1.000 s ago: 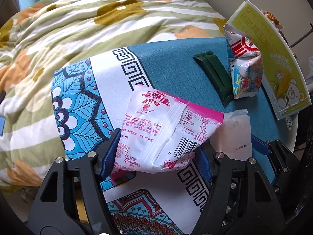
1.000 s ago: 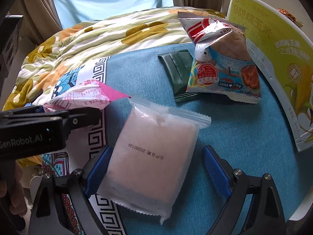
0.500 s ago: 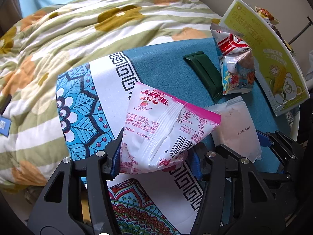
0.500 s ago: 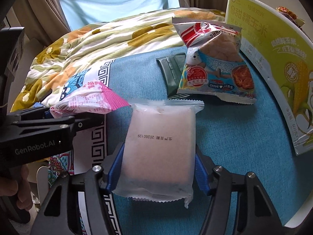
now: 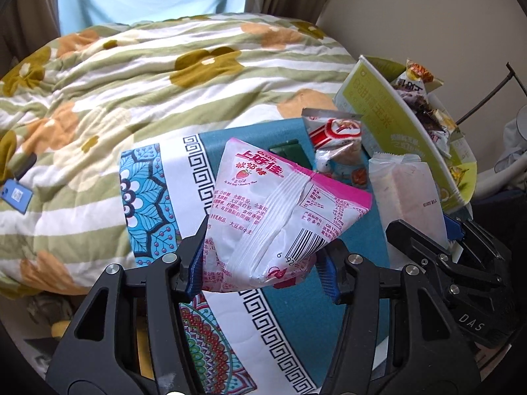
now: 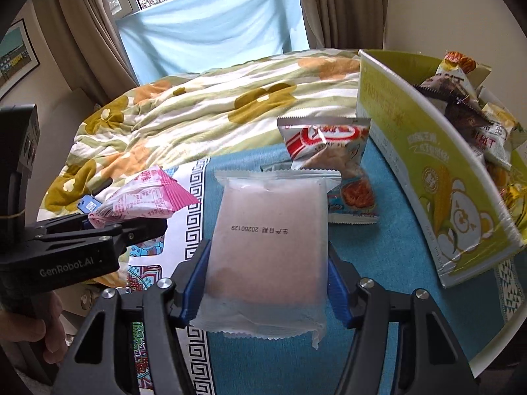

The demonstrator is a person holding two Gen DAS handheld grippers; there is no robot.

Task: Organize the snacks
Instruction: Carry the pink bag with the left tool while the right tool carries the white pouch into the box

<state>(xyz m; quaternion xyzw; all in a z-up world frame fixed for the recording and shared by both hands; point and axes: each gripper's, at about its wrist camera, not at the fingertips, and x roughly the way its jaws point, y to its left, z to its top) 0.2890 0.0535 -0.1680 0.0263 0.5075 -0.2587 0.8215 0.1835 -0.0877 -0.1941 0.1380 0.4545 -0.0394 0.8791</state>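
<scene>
Tongs: two [image 5: 260, 265] [image 6: 268, 291], one packet each.

Left gripper [image 5: 260, 263] clamped on the lower end of a pink-and-white snack bag [image 5: 280, 217], bag lifted clear of the patterned teal cloth [image 5: 296, 312] below. To the right, right gripper [image 5: 425, 233] seen side-on, pinching a pale pink packet [image 5: 405, 191]; beyond these, a red-and-white snack bag [image 5: 339, 144] and a dark green flat pack [image 5: 286, 149] lying on the cloth beside a yellow-green box [image 5: 395, 121] stuffed with more snack bags. Behind all of it, a striped flowered quilt [image 5: 148, 92], with a blue phone [image 5: 16, 194] lying on it at far left.
</scene>
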